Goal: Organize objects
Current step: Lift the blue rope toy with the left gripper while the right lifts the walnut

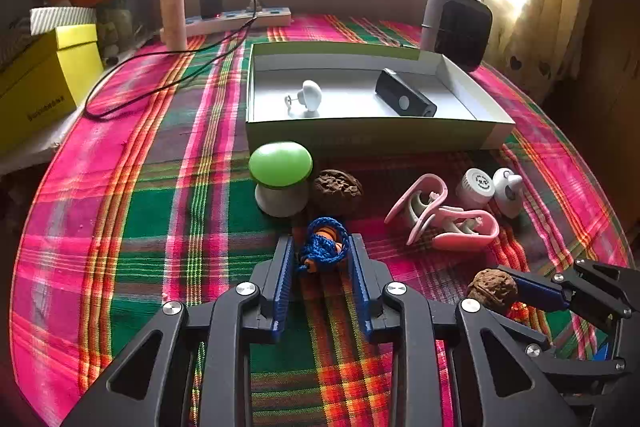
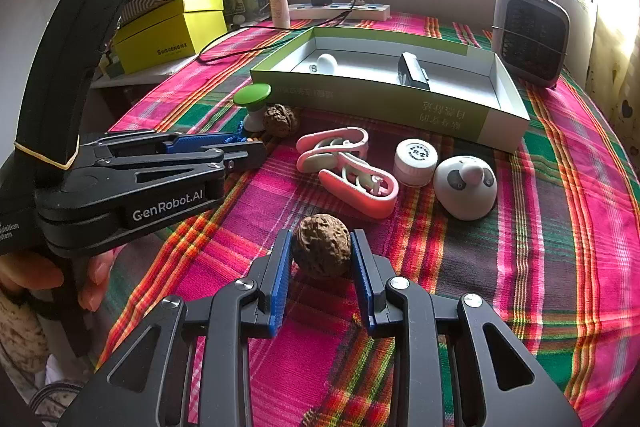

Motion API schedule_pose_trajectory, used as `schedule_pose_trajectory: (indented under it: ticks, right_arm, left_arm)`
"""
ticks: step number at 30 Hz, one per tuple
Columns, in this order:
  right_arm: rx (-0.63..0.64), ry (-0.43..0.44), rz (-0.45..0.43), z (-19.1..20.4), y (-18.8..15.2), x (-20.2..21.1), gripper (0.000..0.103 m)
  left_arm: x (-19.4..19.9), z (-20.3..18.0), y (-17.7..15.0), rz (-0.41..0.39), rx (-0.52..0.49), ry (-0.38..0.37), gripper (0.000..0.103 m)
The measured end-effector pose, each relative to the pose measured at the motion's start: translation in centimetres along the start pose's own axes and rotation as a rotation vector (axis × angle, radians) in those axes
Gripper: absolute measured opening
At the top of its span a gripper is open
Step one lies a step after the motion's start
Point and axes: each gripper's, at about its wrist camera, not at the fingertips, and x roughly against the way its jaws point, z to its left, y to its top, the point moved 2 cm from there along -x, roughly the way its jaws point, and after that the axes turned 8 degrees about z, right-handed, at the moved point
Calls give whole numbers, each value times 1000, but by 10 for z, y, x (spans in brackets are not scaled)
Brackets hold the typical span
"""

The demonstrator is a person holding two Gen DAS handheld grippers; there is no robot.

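In the right wrist view my right gripper [image 2: 320,235] is shut on a brown walnut [image 2: 320,251], its blue pads pressed to both sides just above the plaid cloth. My left gripper [image 1: 322,239] has its pads against a small bundle of blue cord with orange beads [image 1: 322,247] that rests on the cloth. Just beyond stand a green-capped mushroom [image 1: 280,179] and a second walnut [image 1: 338,189]. Two pink clips [image 1: 440,215], a white round jar [image 1: 476,187] and a white dome toy [image 1: 508,191] lie to the right. The open green-and-white box [image 1: 360,137] holds a white mushroom [image 1: 310,95] and a black device [image 1: 404,99].
A heater [image 2: 530,35] stands behind the box at the right. A power strip [image 1: 240,21] with a charger and trailing black cable, a tall tube [image 1: 173,7] and a yellow box [image 1: 44,83] sit at the back left. A hand [image 2: 92,279] holds the left gripper.
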Motion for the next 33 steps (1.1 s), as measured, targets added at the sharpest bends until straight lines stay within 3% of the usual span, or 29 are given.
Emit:
schedule_pose_trajectory:
  ticks: [8, 33]
  right_arm:
    - [2, -2, 1, 0, 0, 0, 30]
    - [-10, 2, -25, -1, 8, 6, 30]
  left_arm:
    - [1, -2, 0, -5, -7, 8, 20]
    - [21, -6, 0, -60, -12, 6, 20]
